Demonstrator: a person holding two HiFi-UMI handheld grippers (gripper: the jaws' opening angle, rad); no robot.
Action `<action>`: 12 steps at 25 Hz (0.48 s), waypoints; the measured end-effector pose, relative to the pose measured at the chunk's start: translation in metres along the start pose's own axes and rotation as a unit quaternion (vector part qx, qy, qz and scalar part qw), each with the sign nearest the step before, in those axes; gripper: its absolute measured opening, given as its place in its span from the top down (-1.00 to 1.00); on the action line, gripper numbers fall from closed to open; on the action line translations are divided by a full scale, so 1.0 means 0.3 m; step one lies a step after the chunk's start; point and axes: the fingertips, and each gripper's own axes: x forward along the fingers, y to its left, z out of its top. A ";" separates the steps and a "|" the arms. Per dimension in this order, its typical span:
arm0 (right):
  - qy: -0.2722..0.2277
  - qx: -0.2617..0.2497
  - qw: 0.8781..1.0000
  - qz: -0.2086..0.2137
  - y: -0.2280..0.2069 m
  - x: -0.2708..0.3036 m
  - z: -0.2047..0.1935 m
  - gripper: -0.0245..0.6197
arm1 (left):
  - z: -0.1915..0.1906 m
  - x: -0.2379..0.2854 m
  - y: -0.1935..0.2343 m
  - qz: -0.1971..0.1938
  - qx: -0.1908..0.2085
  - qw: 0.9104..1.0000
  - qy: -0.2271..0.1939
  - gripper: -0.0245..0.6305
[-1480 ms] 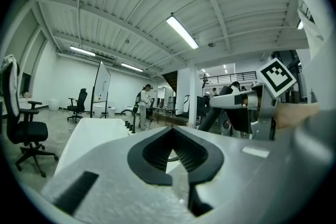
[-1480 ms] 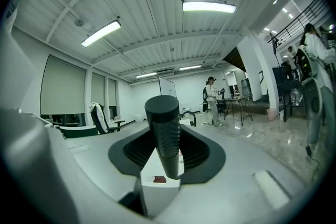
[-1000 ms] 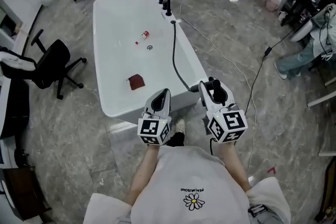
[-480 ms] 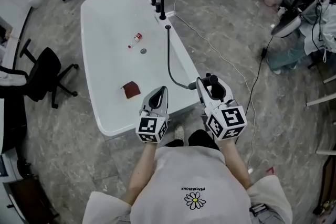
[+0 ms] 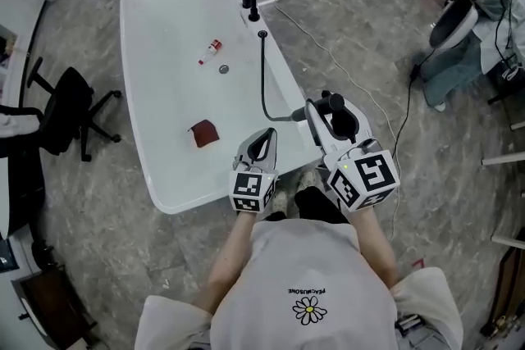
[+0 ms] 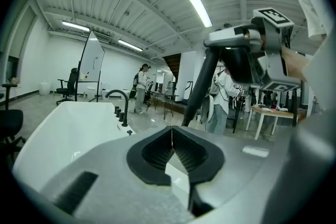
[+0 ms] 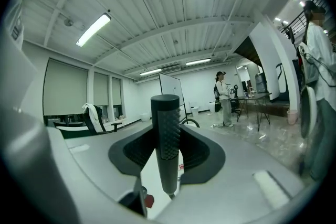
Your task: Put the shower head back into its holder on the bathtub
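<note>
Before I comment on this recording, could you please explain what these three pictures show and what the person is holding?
A person holds a two-jaw gripper in each hand; there is no robot arm. The head view looks down from the person's head; the other two cameras ride on the grippers. The right gripper is shut on the black shower head, whose hose runs to the rim of the white bathtub. The left gripper has its jaws together, empty. In the tub lie a small bottle and a dark red square.

Left gripper [image 6: 171, 139] (jaws together, empty) faces the white bathtub [image 6: 60, 134].
</note>
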 end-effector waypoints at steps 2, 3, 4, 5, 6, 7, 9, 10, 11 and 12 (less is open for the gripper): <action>-0.002 -0.003 1.000 0.016 -0.028 0.036 0.030 0.49 | -0.008 0.073 0.009 0.003 0.002 1.000 0.006 0.92; -0.005 -0.004 1.000 0.022 -0.046 0.053 0.048 0.49 | -0.010 0.110 0.013 0.005 0.005 1.000 0.010 0.92; -0.006 -0.005 1.000 0.028 -0.064 0.069 0.066 0.49 | -0.012 0.143 0.016 0.007 0.008 1.000 0.015 0.92; -0.008 -0.005 0.999 0.034 -0.083 0.083 0.085 0.49 | -0.012 0.171 0.018 0.009 0.009 1.000 0.020 0.90; -0.010 -0.005 0.999 0.040 -0.102 0.096 0.105 0.49 | -0.010 0.197 0.020 0.012 0.009 1.000 0.023 0.90; -0.013 -0.004 0.999 0.045 -0.121 0.111 0.125 0.49 | -0.005 0.222 0.022 0.016 0.009 1.000 0.025 0.87; -0.019 0.000 0.998 0.055 -0.155 0.143 0.162 0.49 | 0.003 0.272 0.031 0.021 0.010 0.999 0.026 0.76; -0.021 0.002 0.998 0.060 -0.168 0.159 0.176 0.49 | 0.000 0.294 0.038 0.023 0.011 0.999 0.028 0.72; -0.024 0.003 0.998 0.066 -0.178 0.173 0.189 0.49 | -0.006 0.316 0.046 0.025 0.011 0.999 0.031 0.70; -0.028 0.003 0.997 0.073 -0.186 0.187 0.204 0.49 | -0.011 0.339 0.054 0.025 0.011 0.999 0.033 0.68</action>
